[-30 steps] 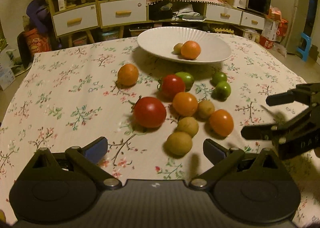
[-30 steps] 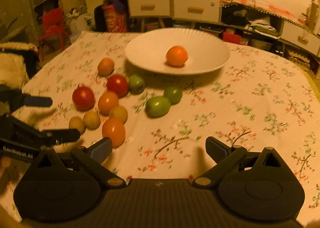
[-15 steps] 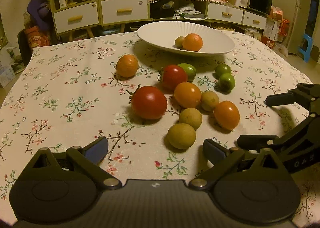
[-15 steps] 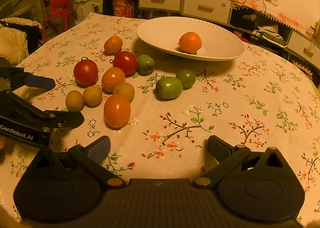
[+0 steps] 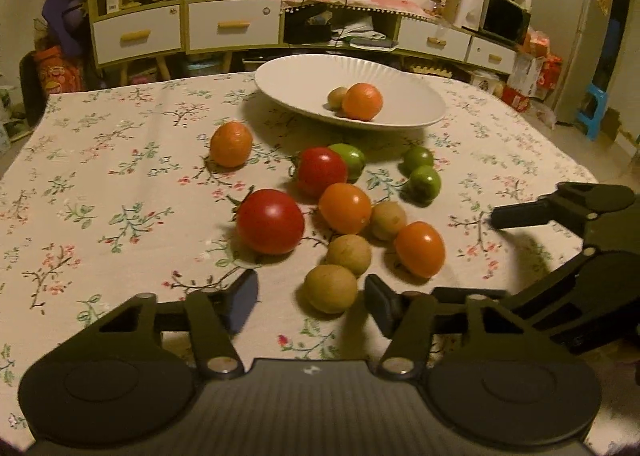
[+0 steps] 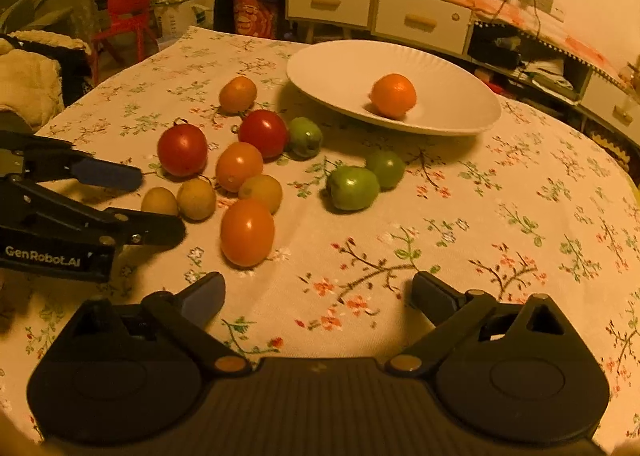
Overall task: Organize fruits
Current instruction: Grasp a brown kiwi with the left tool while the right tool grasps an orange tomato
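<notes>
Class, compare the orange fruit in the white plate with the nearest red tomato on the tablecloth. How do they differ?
The orange fruit is orange and dull-skinned; the red tomato is red and glossy. The orange fruit lies in the plate; the tomato lies on the tablecloth. Both are round and ungripped.

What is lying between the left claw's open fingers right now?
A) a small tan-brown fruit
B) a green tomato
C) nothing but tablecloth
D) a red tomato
A: in the left wrist view the left claw is open, with the nearest small tan-brown fruit sitting between its fingertips, ungripped.
</notes>
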`<state>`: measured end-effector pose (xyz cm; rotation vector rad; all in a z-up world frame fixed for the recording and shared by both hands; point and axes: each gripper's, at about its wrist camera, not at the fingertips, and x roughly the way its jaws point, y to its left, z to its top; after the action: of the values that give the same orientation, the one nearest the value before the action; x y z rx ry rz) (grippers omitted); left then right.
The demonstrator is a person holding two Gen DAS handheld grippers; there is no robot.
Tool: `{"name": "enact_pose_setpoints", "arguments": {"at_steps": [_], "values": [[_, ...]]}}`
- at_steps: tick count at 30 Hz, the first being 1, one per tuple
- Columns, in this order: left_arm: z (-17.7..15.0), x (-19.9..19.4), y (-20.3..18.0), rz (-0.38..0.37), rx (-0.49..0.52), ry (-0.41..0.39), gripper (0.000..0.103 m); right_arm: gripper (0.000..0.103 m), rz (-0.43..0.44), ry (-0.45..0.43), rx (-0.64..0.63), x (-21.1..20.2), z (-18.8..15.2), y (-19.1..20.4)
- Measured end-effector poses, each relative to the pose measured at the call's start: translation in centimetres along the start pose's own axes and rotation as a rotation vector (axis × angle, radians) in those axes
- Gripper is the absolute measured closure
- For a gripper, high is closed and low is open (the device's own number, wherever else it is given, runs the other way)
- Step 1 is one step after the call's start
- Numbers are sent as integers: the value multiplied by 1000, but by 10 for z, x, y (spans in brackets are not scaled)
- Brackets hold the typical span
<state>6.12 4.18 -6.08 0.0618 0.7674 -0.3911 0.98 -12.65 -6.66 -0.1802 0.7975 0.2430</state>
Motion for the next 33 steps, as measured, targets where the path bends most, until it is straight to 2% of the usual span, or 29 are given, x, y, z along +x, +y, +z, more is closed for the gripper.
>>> {"name": "enact_pose_setpoints", "arguments": {"at_steps": [3,13,24,33], "values": [[1,0,-1,-10,-2,5,60,10,17,-8,-7,0,2,2],[2,-4,-2,-15,-32,29,76,17,54,-22,-16,2,8,8],[4,-7,3,-3,-62,37,77,41,100,-28,-38,3,13,18],[5,-6,2,-2,-59,44,77,51,108,-30,-4,3,16,13]]}}
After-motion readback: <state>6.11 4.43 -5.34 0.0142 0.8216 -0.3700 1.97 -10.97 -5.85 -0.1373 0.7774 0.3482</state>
